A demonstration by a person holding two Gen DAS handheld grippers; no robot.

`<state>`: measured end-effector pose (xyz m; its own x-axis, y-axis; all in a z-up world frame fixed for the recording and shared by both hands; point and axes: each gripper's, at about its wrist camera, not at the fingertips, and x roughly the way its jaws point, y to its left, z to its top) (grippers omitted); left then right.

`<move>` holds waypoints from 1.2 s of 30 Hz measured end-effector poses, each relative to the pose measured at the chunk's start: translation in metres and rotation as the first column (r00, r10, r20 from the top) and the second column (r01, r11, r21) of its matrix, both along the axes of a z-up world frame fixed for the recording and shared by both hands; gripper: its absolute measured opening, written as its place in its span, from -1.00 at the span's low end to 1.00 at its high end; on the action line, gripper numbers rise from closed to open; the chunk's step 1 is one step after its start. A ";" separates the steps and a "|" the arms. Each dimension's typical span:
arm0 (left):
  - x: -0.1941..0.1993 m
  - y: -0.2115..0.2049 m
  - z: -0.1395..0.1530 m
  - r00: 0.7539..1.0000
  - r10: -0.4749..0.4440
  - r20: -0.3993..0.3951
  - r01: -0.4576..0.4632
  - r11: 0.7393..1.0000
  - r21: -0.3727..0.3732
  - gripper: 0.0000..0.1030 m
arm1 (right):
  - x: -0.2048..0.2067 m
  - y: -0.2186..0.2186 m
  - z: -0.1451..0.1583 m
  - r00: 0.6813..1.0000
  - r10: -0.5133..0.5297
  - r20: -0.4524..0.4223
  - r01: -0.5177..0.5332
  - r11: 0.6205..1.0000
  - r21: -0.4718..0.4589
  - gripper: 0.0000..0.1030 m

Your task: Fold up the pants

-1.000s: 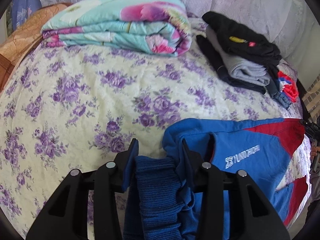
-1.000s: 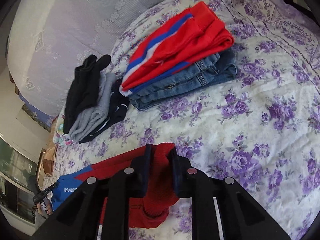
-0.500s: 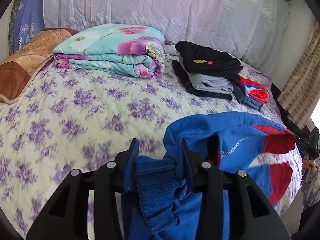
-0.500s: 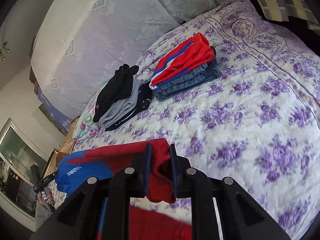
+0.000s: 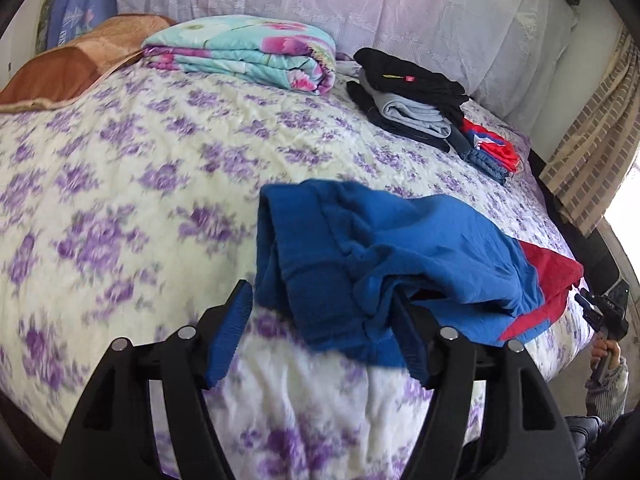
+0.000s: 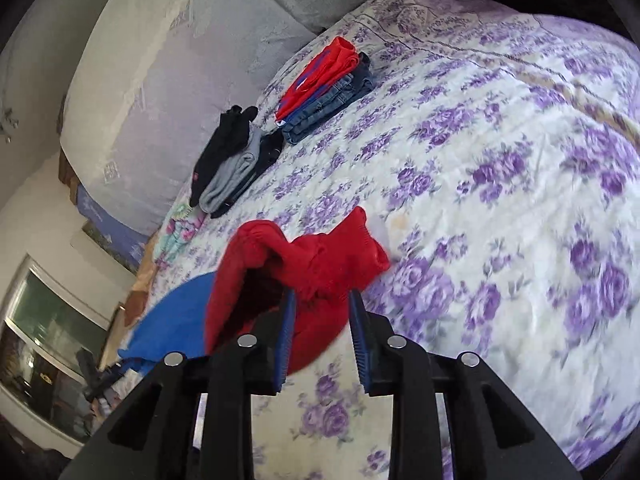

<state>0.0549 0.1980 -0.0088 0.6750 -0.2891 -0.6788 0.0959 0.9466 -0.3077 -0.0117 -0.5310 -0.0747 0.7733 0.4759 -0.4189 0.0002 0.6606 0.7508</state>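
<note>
The blue and red pants (image 5: 384,256) lie bunched on the flowered bedspread (image 5: 132,168), blue end near my left gripper (image 5: 320,332), red end (image 6: 304,268) near my right gripper (image 6: 322,340). Both grippers are open. The blue cuff lies between the left jaws and drapes over the right finger (image 5: 412,344). The red cloth lies just ahead of and partly between the right jaws, loose.
A folded floral quilt (image 5: 248,56) and an orange pillow (image 5: 76,64) lie at the bed's far side. Two stacks of folded clothes sit there: black and grey (image 5: 412,100) (image 6: 236,160), red and denim (image 5: 488,148) (image 6: 328,84). The bed's edge is close below both grippers.
Both grippers have opened and let go of the pants, which have dropped onto the bed in a bunched fold. Both grippers have drawn back a little.
</note>
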 end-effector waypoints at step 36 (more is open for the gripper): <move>0.039 -0.022 0.042 0.993 0.115 -0.014 -0.115 0.962 -0.247 0.67 | 0.078 0.044 0.100 0.987 -0.068 0.147 0.049 0.990 0.131 -0.92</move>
<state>0.0934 0.1762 0.0329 0.7136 -0.3682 -0.5960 -0.0091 0.8459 -0.5333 0.0664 -0.4868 0.0255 0.8511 0.4696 -0.2349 -0.0831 0.5622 0.8228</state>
